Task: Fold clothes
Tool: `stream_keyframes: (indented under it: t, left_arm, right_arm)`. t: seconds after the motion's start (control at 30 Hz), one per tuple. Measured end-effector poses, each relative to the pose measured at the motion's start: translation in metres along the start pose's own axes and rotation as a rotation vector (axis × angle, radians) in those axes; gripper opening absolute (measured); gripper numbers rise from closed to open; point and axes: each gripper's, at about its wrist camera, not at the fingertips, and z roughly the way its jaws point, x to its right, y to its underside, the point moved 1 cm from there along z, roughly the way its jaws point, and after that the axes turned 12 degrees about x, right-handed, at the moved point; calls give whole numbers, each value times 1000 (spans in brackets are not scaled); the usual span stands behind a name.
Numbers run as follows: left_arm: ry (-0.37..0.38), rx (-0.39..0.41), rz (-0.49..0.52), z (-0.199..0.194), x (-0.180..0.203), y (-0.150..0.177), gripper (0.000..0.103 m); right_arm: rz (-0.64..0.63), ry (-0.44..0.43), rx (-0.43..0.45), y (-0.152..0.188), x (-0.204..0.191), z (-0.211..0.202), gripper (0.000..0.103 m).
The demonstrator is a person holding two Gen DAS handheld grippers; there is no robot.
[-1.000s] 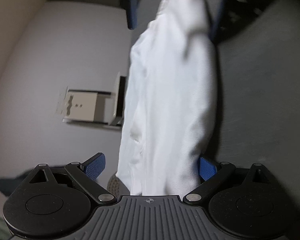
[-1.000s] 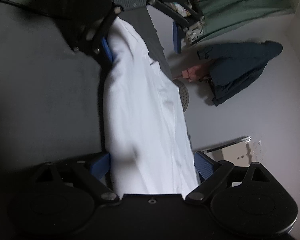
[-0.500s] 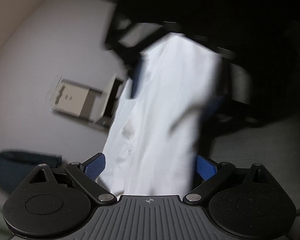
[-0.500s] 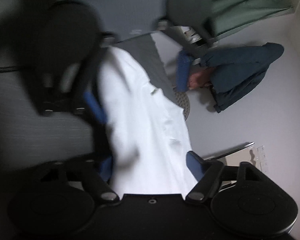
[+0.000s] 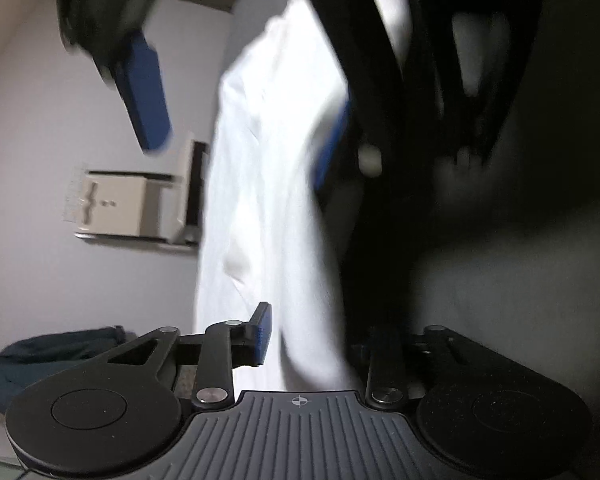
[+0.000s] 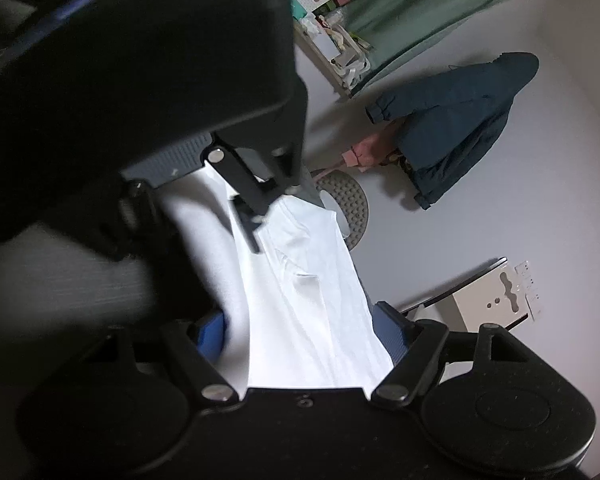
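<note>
A white garment (image 5: pixel 268 200) stretches in a long band between both grippers, over a dark grey surface (image 5: pixel 520 280). My left gripper (image 5: pixel 312 340) is shut on one end of it; only its left pad shows, the right finger is lost in shadow. From the right wrist, the left gripper (image 6: pixel 252 220) looms close, pinching the white garment (image 6: pixel 300 312). My right gripper (image 6: pixel 300 332) stands open, its blue pads on either side of the cloth. In the left wrist view the right gripper (image 5: pixel 240 116) hangs near, jaws wide around the fabric.
A dark blue jacket (image 6: pixel 460 120) and a pink cloth (image 6: pixel 364 152) lie on the pale floor beside a round grey mat (image 6: pixel 348 208). A white box (image 5: pixel 132 208) stands beyond the garment. A green curtain (image 6: pixel 420 0) and a cluttered shelf are at the back.
The two grippers have come close together, shortening the stretch of cloth between them. The left gripper's fingers have narrowed onto the garment. The right gripper's fingers stay wide.
</note>
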Motion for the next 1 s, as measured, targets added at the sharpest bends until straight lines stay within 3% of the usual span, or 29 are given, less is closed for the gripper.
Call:
stream_keyframes:
  t: [0.1, 0.23, 0.37, 0.53, 0.63, 0.87, 0.97, 1.0]
  left_arm:
    - [10, 9, -68, -7, -7, 8, 16]
    - [-7, 29, -248, -14, -32, 16, 14]
    - [-11, 37, -331, -14, -48, 24, 14]
    - [-1, 35, -313, -14, -55, 31, 14]
    - [6, 33, -307, -15, -58, 28, 14]
    - [14, 24, -248, -32, -52, 12, 14]
    - [15, 13, -179, -33, -45, 10, 15]
    - [8, 8, -139, -33, -40, 9, 16]
  right_arm:
    - [24, -5, -16, 2, -5, -5, 78]
    - [38, -11, -57, 3, -27, -9, 85]
    - [-38, 50, -111, 0, -49, 7, 86]
    - [-51, 98, -225, 19, -26, 18, 82]
    - [-112, 84, -308, 46, -9, 11, 81]
    - [-253, 58, -381, 96, 8, -20, 81]
    - [-303, 43, -391, 108, 5, -27, 67]
    - [-308, 33, -393, 111, 3, -29, 57]
